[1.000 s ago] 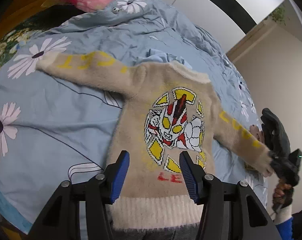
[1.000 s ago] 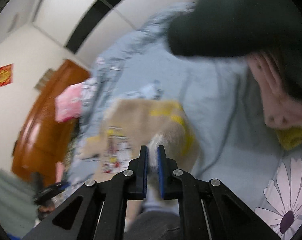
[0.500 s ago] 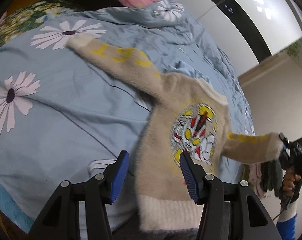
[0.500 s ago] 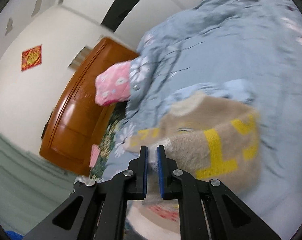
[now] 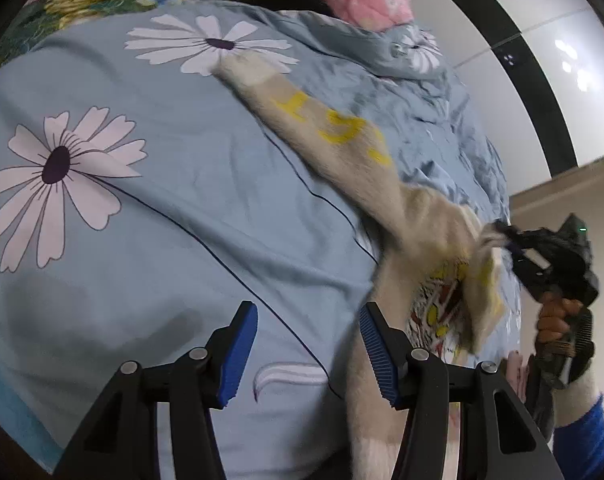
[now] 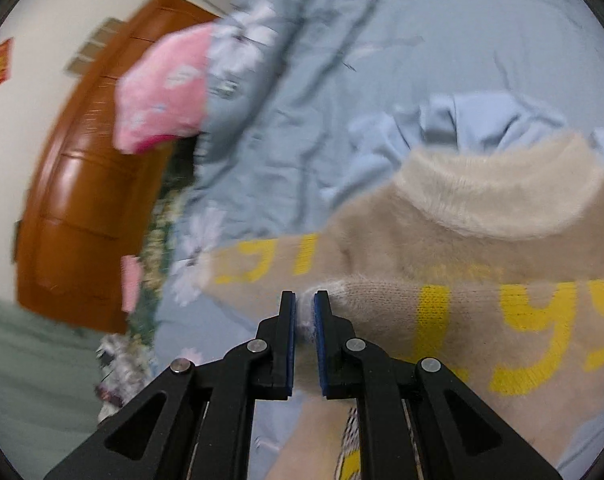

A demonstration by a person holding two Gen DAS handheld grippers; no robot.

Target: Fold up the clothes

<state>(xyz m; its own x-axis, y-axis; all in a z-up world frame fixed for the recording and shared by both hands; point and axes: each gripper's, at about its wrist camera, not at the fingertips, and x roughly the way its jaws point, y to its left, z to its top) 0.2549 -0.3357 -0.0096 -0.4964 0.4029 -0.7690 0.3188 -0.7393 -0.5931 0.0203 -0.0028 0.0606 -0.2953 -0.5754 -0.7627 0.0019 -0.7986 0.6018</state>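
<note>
on the bed [image 5: 182,240], the right claw [image 6: 303,312] pinches the sweater [image 6: 482,248]'s sleeve cuff, crossing it over the body. the left claw [image 5: 308,344] hangs spread, empty. other sleeve unfolded.

The bed [image 5: 190,216] was covered by a light blue sheet [image 5: 262,184] printed with large white daisies. A beige sweater [image 5: 342,160] lay directly on it, one sleeve stretched flat toward a daisy, the other sleeve folded across the chest. A crumpled light blue garment [image 6: 482,120] lay just beyond the collar. A pink pillow [image 6: 162,92] rested at the head end, against a brown wooden headboard [image 6: 82,184].
</note>
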